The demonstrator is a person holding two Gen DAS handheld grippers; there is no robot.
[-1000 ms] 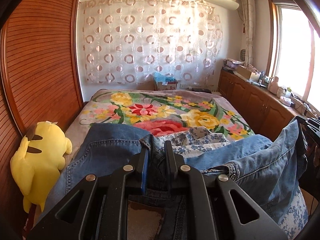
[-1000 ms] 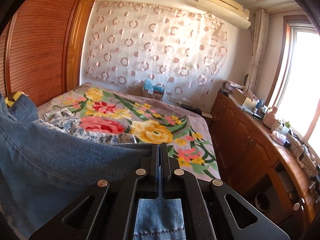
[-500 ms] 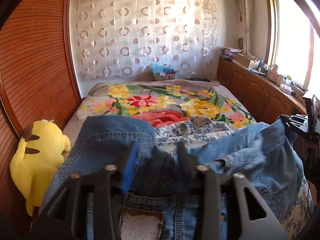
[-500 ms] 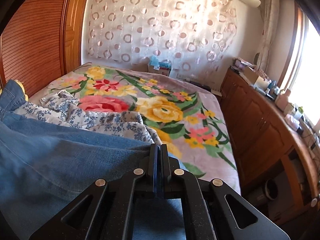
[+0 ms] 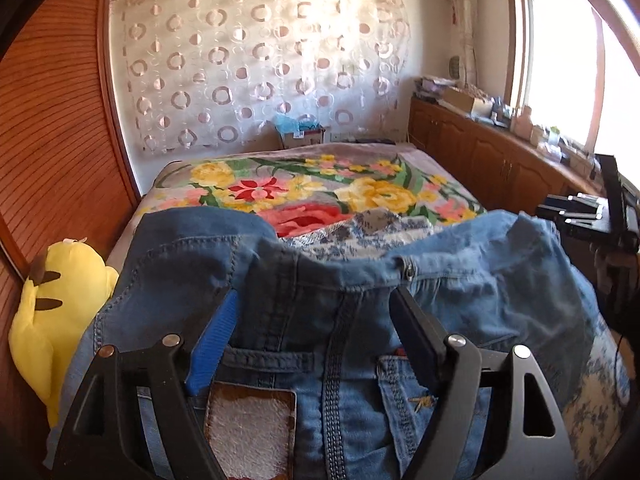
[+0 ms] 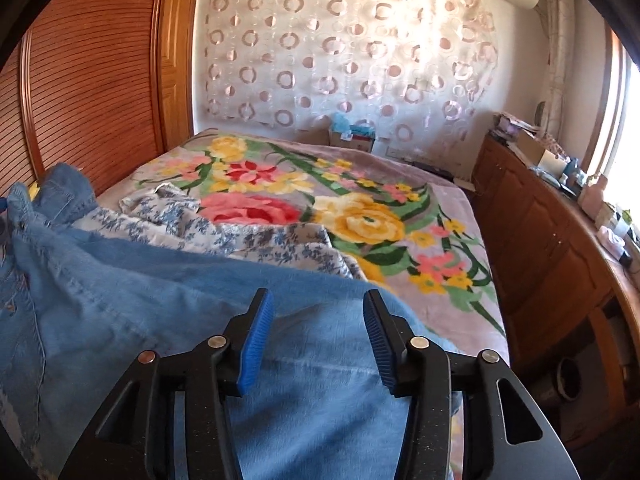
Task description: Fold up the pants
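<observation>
Blue denim pants [image 5: 328, 320] lie across the near end of the bed, waistband and leather patch toward the left wrist camera. My left gripper [image 5: 316, 300] is open, its jaws spread over the waistband without pinching it. In the right wrist view the pants' leg [image 6: 200, 320] spreads flat under my right gripper [image 6: 318, 300], which is open with its blue pads [image 6: 256, 336] apart above the denim. The right gripper's body [image 5: 580, 216] shows at the right edge of the left wrist view.
A floral blanket [image 6: 360, 216] covers the bed. A blue-and-white flowered garment [image 6: 224, 232] lies crumpled beyond the pants. A yellow plush toy [image 5: 52, 320] sits at the bed's left by the wooden wardrobe [image 5: 52, 140]. Wooden cabinets [image 6: 540, 240] with clutter run along the right.
Both grippers have opened and let go of the pants. The denim has dropped flat onto the bed, and both cameras have lowered toward it.
</observation>
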